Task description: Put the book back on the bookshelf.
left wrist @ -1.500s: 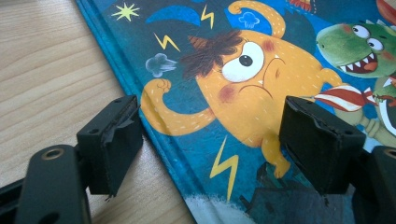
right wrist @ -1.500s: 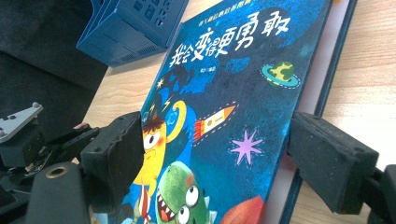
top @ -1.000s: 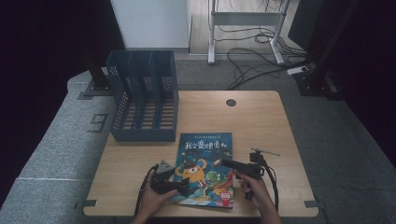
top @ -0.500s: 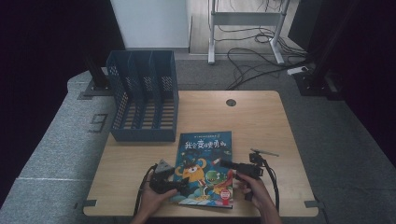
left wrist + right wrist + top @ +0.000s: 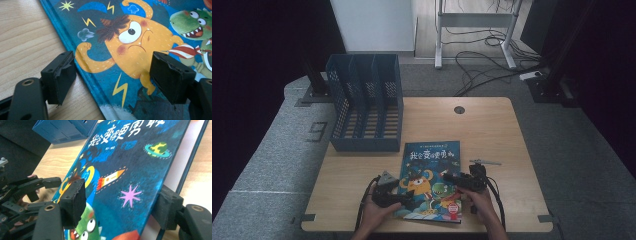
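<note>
Little has moved since the earlier frames: both grippers remain at the near end of the picture book (image 5: 430, 180), with the right gripper (image 5: 451, 177) shifted slightly inward over the cover.

Location: the picture book lies flat on the wooden table (image 5: 492, 130), near the front edge, at 5 o'clock from the blue file rack (image 5: 364, 110), which stands at the table's 10 o'clock corner.

Gripper state: left gripper (image 5: 112, 82) jaws stand apart, straddling the book's spine edge, one jaw over bare wood, the other over the cover. Right gripper (image 5: 122, 205) jaws also stand apart; the cover's free edge appears lifted between them, with white pages showing beneath. Neither is clamped.

Handling: the book appears to be a thin hardcover, so stiff and light, with a glossy cover likely to slip under a shallow pinch. Recommended hold: take the whole book at the spine edge or near edge, jaws well onto the board. Gripping the cover alone would likely swing it open.
</note>
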Demonstrator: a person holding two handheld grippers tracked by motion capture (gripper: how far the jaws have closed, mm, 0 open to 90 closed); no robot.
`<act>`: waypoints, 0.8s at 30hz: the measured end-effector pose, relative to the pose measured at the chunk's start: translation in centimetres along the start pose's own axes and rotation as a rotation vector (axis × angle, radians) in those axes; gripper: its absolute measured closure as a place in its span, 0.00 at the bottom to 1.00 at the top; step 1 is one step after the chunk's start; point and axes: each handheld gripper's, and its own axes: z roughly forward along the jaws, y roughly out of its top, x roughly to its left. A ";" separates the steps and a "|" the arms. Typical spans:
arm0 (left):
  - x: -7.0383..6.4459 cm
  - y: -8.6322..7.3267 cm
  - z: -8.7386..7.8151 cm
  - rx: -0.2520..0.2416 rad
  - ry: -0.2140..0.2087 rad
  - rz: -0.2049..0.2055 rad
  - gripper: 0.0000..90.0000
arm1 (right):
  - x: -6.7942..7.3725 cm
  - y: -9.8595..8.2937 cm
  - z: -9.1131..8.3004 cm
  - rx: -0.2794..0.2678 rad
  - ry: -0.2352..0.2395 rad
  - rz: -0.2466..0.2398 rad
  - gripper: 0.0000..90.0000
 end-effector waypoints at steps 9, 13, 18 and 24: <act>0.1 0.0 0.0 -0.003 -0.009 -0.004 0.23 | -0.8 1.1 0.5 -0.029 0.002 -0.005 0.42; 0.2 0.0 -0.1 -0.007 -0.018 -0.008 0.23 | -0.8 2.0 1.0 -0.028 0.000 -0.012 0.42; 0.3 0.0 -0.1 -0.006 -0.025 -0.007 0.23 | -1.4 2.6 1.5 -0.040 0.044 0.019 0.46; 0.3 -0.1 -0.2 -0.005 -0.026 -0.003 0.23 | -1.8 3.0 1.9 -0.041 0.003 0.011 0.58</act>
